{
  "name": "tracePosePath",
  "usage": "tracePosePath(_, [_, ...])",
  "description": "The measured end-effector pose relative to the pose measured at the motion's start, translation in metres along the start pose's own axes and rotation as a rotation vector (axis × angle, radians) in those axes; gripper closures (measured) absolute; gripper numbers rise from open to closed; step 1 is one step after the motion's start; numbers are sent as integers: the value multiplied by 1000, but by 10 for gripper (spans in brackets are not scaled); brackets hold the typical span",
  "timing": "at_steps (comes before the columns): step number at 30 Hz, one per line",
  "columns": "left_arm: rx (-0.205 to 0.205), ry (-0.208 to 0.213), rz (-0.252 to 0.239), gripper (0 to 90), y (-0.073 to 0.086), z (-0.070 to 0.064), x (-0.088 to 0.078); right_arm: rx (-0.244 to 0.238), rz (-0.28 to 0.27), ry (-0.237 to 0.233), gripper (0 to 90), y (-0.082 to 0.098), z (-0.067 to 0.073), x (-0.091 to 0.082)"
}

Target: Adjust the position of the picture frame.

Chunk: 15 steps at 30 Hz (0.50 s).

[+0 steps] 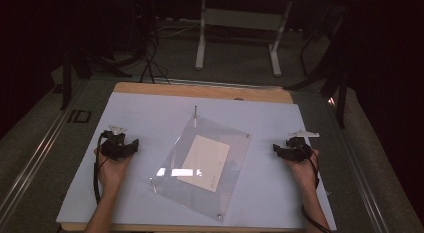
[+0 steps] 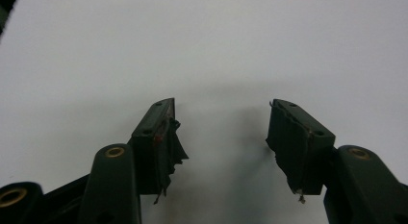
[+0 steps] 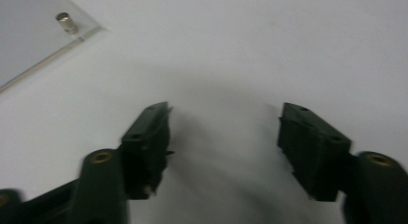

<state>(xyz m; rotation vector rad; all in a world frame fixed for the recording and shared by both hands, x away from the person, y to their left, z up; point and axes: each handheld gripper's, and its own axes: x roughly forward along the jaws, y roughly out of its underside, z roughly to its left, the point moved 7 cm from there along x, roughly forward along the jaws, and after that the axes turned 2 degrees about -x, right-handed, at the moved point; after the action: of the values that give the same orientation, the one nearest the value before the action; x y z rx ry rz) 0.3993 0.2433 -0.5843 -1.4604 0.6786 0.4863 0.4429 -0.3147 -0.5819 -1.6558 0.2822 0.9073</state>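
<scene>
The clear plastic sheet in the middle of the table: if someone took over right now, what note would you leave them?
Left gripper: open, holds nothing, resting on the pale blue table top, left of the sheet.
Right gripper: open, holds nothing, to the sheet's right.
Clear square plastic sheet: lies flat and tilted at mid-table, small metal posts at its corners, a cream paper card at its middle.
Done: nothing that shows.
Left: apparently all the handling; neither gripper touches the sheet yet.

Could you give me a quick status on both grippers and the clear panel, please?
Left gripper open, empty. Right gripper open, empty. Clear panel flat between them, white card under it, untouched. Nothing in the way.
</scene>
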Motion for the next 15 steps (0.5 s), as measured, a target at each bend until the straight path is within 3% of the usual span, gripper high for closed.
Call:
tracePosePath(2, [-2,39,-18,460,0,-2,-7,-20,-18,-15,431,-2,3,-2])
tracePosePath(3, [-2,39,-18,480,0,-2,-7,-20,-18,-15,431,-2,3,-2])
tracePosePath(6, [2,114,-41,494,1,-11,-18,-72,-24,-43,450,-4,12,-5])
tracePosePath(8, [2,114,-41,493,1,-11,-18,-77,-26,-46,450,-5,14,-5])
tracePosePath(9, [20,139,-41,491,4,-17,-24,-91,-26,-60,470,-5,18,-4])
tracePosePath(14, [27,174,-48,485,7,-22,-30,-108,-41,-74,475,-8,23,-5])
tracePosePath(15, [45,185,-51,485,9,-24,-35,-115,-44,-78,476,-8,25,-6])
